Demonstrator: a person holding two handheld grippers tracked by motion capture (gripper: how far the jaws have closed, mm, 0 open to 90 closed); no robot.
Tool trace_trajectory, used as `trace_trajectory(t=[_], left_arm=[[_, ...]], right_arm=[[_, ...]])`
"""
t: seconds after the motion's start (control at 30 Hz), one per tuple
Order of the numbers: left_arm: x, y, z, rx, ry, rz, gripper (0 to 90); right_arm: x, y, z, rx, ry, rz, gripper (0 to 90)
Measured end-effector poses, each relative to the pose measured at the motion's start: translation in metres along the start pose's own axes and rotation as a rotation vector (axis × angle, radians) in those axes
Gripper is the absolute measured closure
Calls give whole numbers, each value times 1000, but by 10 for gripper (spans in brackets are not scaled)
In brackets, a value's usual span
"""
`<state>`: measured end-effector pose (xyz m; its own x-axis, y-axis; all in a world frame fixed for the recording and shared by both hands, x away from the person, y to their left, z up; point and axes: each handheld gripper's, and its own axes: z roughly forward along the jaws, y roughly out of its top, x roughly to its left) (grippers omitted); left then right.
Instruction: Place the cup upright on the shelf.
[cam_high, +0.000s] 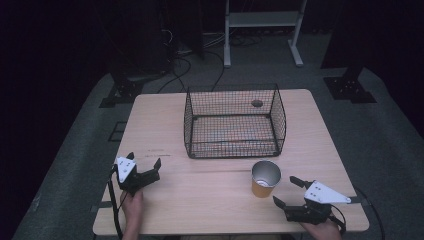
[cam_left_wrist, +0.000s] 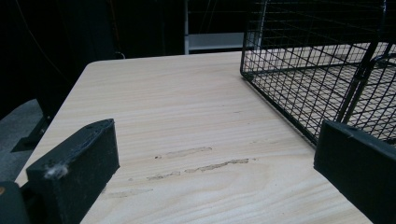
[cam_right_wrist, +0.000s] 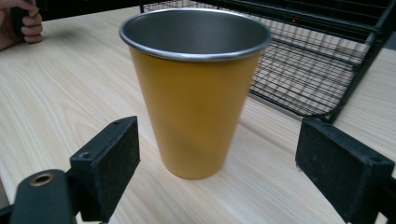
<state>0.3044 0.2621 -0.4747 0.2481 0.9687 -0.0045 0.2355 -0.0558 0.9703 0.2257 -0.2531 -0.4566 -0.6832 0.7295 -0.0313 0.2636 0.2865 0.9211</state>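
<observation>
- Fingers on both grippers are spread wide with nothing between them. High view: your right gripper (cam_high: 286, 190) sits at the table's (cam_high: 160, 125) near-right corner, jaws aimed at the cup (cam_high: 265, 178), close but not touching. Probably lined up for a side grab.
- High view: your left gripper (cam_high: 145, 160) rests near the near-left edge, well apart from the cup. The wire basket (cam_high: 235, 122) stands mid-table toward the far edge, just behind the cup, likely the drop spot.
- Left gripper view: flat black pads (cam_left_wrist: 77, 168) spread over bare pale wood grain, basket mesh at the right.
- Right gripper view: cup (cam_right_wrist: 196, 93) upright between your spread pads (cam_right_wrist: 109, 161), tapered, yellow outside, dull metal inside with a rolled rim. Smooth walls, so squeeze low and square.
</observation>
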Motion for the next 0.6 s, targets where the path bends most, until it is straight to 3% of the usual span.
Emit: trace_trajectory(t=[0.6], left_arm=[[0, 0, 0, -4, 0, 0, 0]], right_arm=[[4, 12, 23, 6, 19, 10, 98]])
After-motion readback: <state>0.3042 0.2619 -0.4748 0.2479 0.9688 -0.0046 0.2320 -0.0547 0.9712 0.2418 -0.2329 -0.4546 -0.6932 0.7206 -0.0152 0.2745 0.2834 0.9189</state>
